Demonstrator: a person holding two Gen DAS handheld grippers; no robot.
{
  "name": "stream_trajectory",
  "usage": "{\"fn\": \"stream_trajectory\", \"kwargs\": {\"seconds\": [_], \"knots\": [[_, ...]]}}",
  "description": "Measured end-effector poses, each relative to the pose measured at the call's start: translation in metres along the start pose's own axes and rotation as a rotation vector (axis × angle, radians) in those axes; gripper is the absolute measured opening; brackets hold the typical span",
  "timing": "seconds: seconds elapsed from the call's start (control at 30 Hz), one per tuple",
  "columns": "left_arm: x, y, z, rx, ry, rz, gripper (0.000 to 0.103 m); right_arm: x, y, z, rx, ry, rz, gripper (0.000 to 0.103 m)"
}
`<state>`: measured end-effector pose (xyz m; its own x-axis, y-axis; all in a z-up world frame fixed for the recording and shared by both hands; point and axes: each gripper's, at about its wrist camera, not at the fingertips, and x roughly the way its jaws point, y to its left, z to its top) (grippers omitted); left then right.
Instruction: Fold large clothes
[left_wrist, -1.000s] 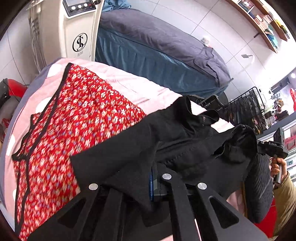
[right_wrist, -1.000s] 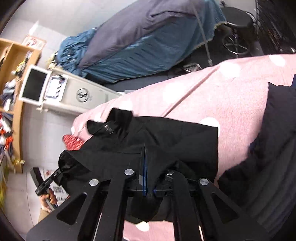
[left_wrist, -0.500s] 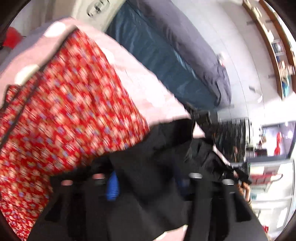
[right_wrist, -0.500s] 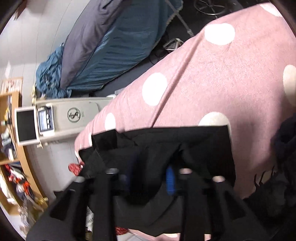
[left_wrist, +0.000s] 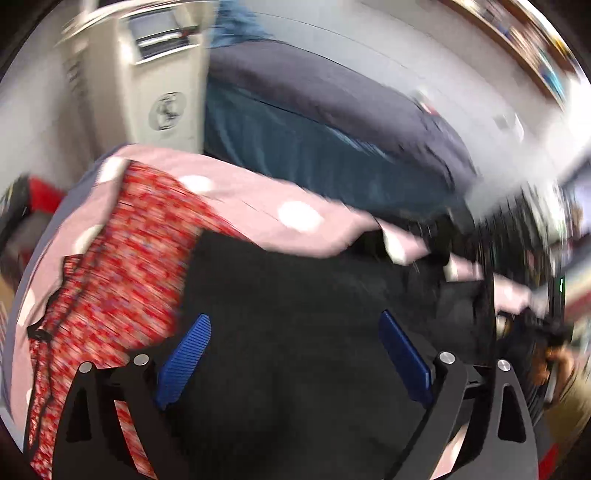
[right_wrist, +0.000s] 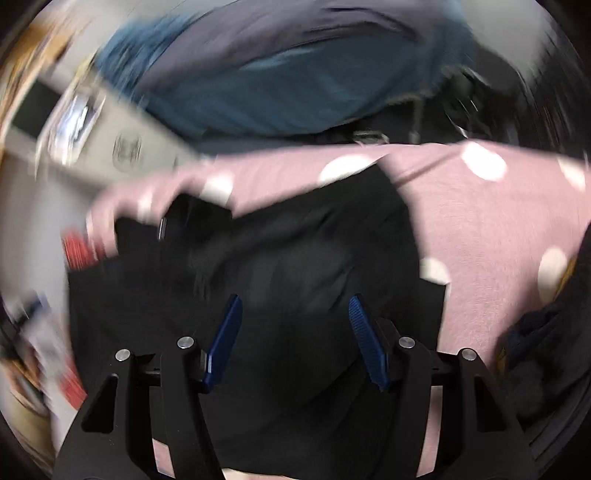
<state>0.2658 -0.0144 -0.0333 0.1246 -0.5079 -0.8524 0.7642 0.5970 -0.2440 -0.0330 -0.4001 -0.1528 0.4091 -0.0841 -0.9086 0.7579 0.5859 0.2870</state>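
Three garments show. One black garment (left_wrist: 295, 295) lies spread on the pink sheet (left_wrist: 243, 195), filling the middle and 6 o'clock of both views. One red floral garment (left_wrist: 122, 258) lies at 9 o'clock in the left wrist view, its edge meeting the black one; in the right wrist view only a red scrap shows at 9 o'clock. One dark garment (right_wrist: 546, 332) is heaped at 4 o'clock in the right wrist view, on the sheet beside the black one.

The sheet is pink with white dots and covers the surface that carries the clothes. Behind it, at 12 o'clock in both views, stands a bed (left_wrist: 332, 122) with a grey cover over a teal skirt. A beige machine (left_wrist: 159, 85) with a round logo stands at 11 o'clock in the left wrist view and at 9 to 10 o'clock in the right. A wooden shelf (left_wrist: 528, 44) runs along the wall at 1 o'clock in the left view. Both pictures are blurred by motion.

The left tongs (left_wrist: 295, 350) are spread wide, blue pads (left_wrist: 184, 360) far apart, over the black garment and gripping nothing. The right tongs (right_wrist: 295, 339) are also spread, somewhat less wide, pads (right_wrist: 223, 341) apart above the same black cloth, nothing pinched between them. Whether either touches the cloth cannot be told.
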Motion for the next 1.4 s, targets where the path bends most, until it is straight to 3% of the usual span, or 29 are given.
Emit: {"fn": "stream_trajectory", "kwargs": {"seconds": [0.07,0.17,0.27,0.4,0.5,0.67,0.7,0.73,0.83,0.93,1.03,1.27,1.4], "knots": [[0.014,-0.042,-0.031,0.137,0.039,0.009,0.091,0.012,0.035,-0.032,-0.147,-0.004,-0.057,0.061],[0.042,-0.084,-0.074,0.299,0.125,0.01,0.091,0.032,0.065,-0.068,-0.266,0.025,-0.084,0.06],[0.071,-0.103,-0.096,0.338,0.183,0.015,0.091,0.051,0.085,-0.094,-0.353,0.053,-0.091,0.061],[0.11,-0.119,-0.094,0.42,0.181,0.105,0.091,0.075,0.108,-0.105,-0.521,0.047,-0.162,0.06],[0.134,-0.117,-0.062,0.411,0.144,0.206,0.091,0.094,0.115,-0.086,-0.558,0.047,-0.203,0.061],[0.165,-0.088,0.009,0.319,0.118,0.338,0.091,0.116,0.107,-0.022,-0.433,0.043,-0.216,0.064],[0.166,-0.079,0.021,0.291,0.116,0.364,0.091,0.12,0.104,-0.01,-0.399,0.044,-0.217,0.076],[0.168,-0.069,0.03,0.26,0.113,0.397,0.091,0.125,0.1,0.001,-0.368,0.054,-0.226,0.079],[0.149,-0.023,0.058,0.122,0.077,0.48,0.091,0.129,0.081,0.037,-0.257,0.031,-0.282,0.079],[0.119,0.013,0.068,-0.012,0.034,0.43,0.091,0.124,0.056,0.057,-0.113,0.005,-0.259,0.079],[0.097,0.031,0.063,-0.056,0.014,0.364,0.091,0.12,0.033,0.065,0.005,-0.004,-0.242,0.079],[0.065,0.007,0.039,0.041,-0.047,0.363,0.097,0.085,0.02,0.052,0.117,-0.083,-0.213,0.08],[0.052,-0.01,0.036,0.009,-0.094,0.306,0.096,0.062,0.022,0.029,0.1,-0.125,-0.202,0.084]]}}
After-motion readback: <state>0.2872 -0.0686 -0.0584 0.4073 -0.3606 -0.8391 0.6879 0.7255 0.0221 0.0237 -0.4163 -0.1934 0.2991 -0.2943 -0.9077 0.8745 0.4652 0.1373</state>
